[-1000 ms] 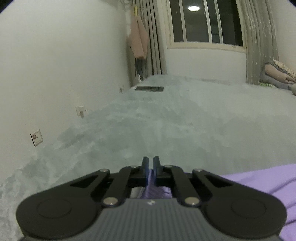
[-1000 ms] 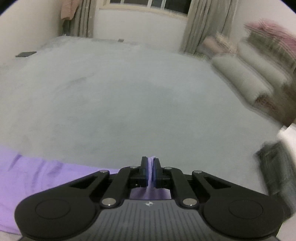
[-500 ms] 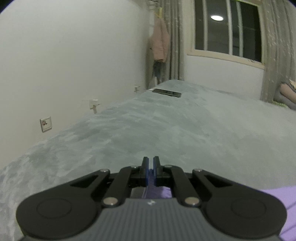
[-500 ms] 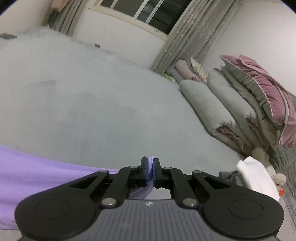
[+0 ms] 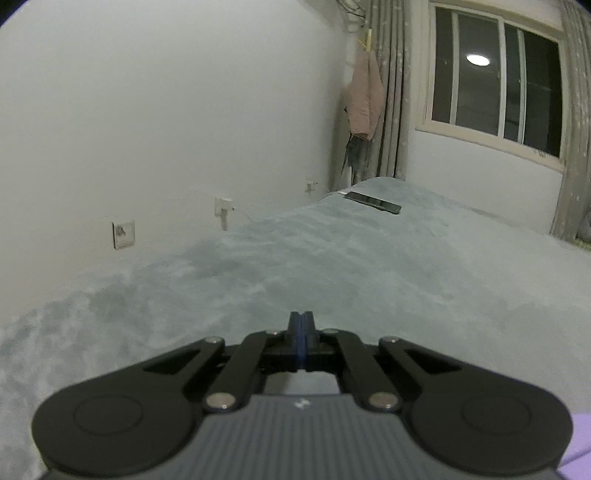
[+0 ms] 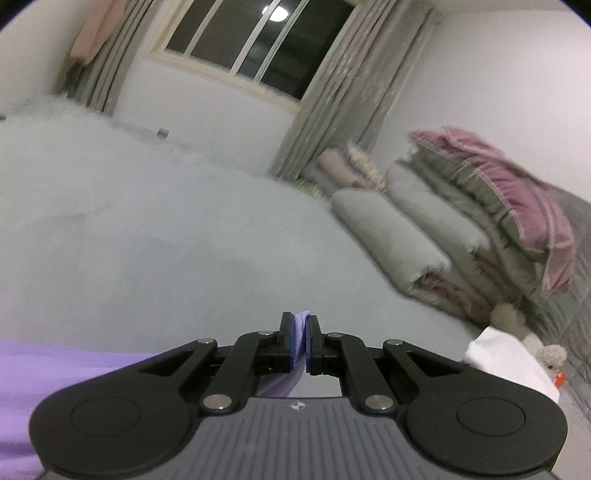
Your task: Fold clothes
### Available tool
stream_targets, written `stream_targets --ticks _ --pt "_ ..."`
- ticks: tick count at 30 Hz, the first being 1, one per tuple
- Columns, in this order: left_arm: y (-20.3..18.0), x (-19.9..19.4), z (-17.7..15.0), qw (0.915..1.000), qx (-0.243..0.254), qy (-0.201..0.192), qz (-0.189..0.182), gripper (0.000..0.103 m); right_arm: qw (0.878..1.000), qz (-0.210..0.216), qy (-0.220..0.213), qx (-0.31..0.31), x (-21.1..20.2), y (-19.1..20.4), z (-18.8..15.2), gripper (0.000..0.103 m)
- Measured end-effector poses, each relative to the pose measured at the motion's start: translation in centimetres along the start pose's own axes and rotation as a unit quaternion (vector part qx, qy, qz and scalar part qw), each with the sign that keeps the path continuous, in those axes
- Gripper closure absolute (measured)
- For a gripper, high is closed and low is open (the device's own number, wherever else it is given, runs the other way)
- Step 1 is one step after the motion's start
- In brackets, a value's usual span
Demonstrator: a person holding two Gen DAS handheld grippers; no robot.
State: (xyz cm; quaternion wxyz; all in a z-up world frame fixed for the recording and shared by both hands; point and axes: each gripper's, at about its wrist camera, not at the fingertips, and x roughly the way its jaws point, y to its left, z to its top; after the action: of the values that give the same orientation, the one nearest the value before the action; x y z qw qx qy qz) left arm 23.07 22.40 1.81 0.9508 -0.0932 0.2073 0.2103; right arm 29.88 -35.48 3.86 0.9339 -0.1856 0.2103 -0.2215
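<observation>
Over the bed [image 6: 147, 240], the right gripper [image 6: 300, 341] pinches the purple garment [image 6: 55, 373] while the left gripper [image 5: 301, 341] is clenched with no cloth visible between its fingers, so the fold is mid-carry and next calls for laying the edge down flat.

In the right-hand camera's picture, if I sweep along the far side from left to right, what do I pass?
Pink garment hanging in the corner → window → curtain → rolled grey bedding → pink-edged pillow → white cloth at the lower right.

I see a plain lilac garment [image 6: 55, 373] at my eight o'clock, pale grey-blue bedspread [image 6: 147, 229], and a pink-and-olive pillow [image 6: 509, 199] at two o'clock.
</observation>
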Motion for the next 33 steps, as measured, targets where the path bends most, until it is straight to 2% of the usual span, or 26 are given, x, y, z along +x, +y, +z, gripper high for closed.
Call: stream_targets --ticks 2,5,6,7,8,10,12,16,19,20,21,25,27,28,31,33 --pt "-0.1 0.4 -0.2 0.9998 -0.002 0.017 -0.009 0.103 1.0 -0.007 -0.006 0.006 -0.2 0.4 -0.2 0.097" --pt "-0.2 0.6 -0.2 0.9996 0.001 0.025 -0.013 0.103 0.997 0.022 0.074 -0.028 1.9 1.6 -0.7 0.095" --pt "-0.2 0.5 -0.2 0.9996 0.001 0.025 -0.016 0.103 0.995 0.014 0.087 -0.044 2.2 1.8 -0.9 0.094" --pt "-0.3 0.4 -0.2 0.9995 0.002 0.025 -0.02 0.102 0.996 0.005 0.082 -0.04 2.0 1.5 -1.0 0.085" --pt "-0.4 0.4 -0.1 0.9994 0.003 0.026 -0.025 0.102 0.997 -0.005 0.074 -0.032 1.6 1.1 -1.1 0.07" --pt "-0.7 0.2 -0.1 0.9988 0.008 0.031 -0.036 0.1 0.997 0.006 0.077 0.014 1.0 -0.6 -0.9 0.062" --pt "-1.2 -0.1 -0.1 0.998 0.013 0.035 -0.05 0.1 0.992 0.024 0.101 0.066 0.7 -2.6 -1.1 0.062" --pt "-2.5 -0.6 -0.4 0.9958 0.039 0.039 -0.073 0.092 0.971 0.072 0.163 0.159 0.3 -5.3 -2.7 0.062" --pt "-3.3 -0.3 -1.1 0.9936 0.056 0.054 -0.081 0.092 0.943 0.128 0.184 0.246 -0.7 -6.0 -4.6 0.067" --pt "-3.5 -0.2 -1.3 0.9927 0.062 0.061 -0.084 0.092 0.936 0.145 0.186 0.261 -0.7 -6.0 -5.0 0.068" --pt "-3.7 0.0 -1.5 0.9919 0.067 0.067 -0.085 0.092 0.935 0.151 0.189 0.26 -0.6 -5.7 -5.2 0.068" --pt "-3.8 0.7 -2.2 0.9902 0.076 0.086 -0.08 0.092 0.941 0.139 0.174 0.255 -0.1 -4.2 -5.7 0.069" --pt "-3.5 0.9 -2.3 0.9902 0.069 0.091 -0.079 0.092 0.942 0.143 0.166 0.254 -0.1 -3.4 -5.7 0.085" --pt "-3.4 1.0 -2.3 0.9904 0.065 0.094 -0.078 0.094 0.945 0.137 0.164 0.246 0.1 -3.3 -5.5 0.098" --pt "-2.9 1.3 -2.3 0.9912 0.058 0.095 -0.07 0.102 0.954 0.12 0.142 0.237 0.1 -3.6 -4.5 0.099" --pt "-2.7 1.5 -2.3 0.9914 0.056 0.096 -0.069 0.102 0.969 0.084 0.124 0.195 -0.8 -3.3 -3.7 0.099"
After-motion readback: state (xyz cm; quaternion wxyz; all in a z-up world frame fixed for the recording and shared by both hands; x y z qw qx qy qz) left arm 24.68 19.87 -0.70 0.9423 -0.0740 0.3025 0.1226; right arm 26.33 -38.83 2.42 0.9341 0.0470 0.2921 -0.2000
